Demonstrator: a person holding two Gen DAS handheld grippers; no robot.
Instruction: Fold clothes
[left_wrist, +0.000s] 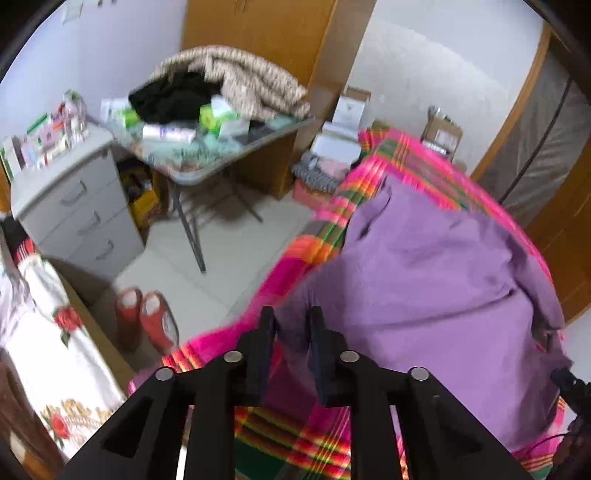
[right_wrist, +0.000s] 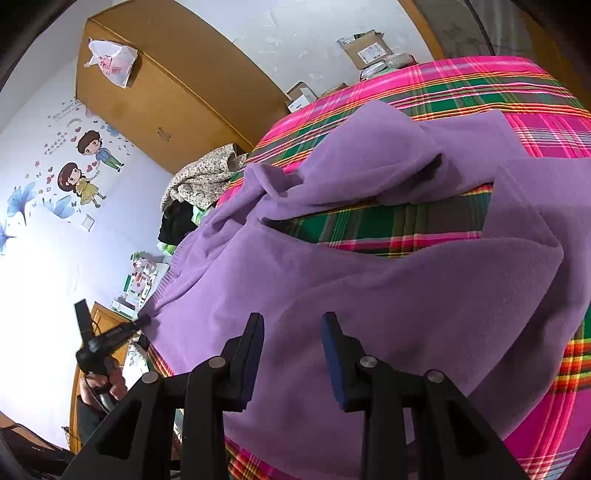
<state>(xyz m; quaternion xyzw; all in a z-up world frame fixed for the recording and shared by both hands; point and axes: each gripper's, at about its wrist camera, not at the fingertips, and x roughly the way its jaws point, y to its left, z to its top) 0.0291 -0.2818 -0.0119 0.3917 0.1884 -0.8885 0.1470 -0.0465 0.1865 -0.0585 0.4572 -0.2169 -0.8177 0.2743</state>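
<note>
The soft purple fleece garment (right_wrist: 369, 314) lies crosswise on the plaid-covered bed (right_wrist: 498, 88). The left tool (right_wrist: 142, 320) touches its left hem corner, grip unclear. The right tool (right_wrist: 293, 325) hovers apart above the near edge, holding nothing.

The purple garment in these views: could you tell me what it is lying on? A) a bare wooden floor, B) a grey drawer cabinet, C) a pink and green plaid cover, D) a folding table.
C: the purple garment is spread over the pink and green plaid cover, whose stripes show all around it and through a gap in the fabric.
</note>
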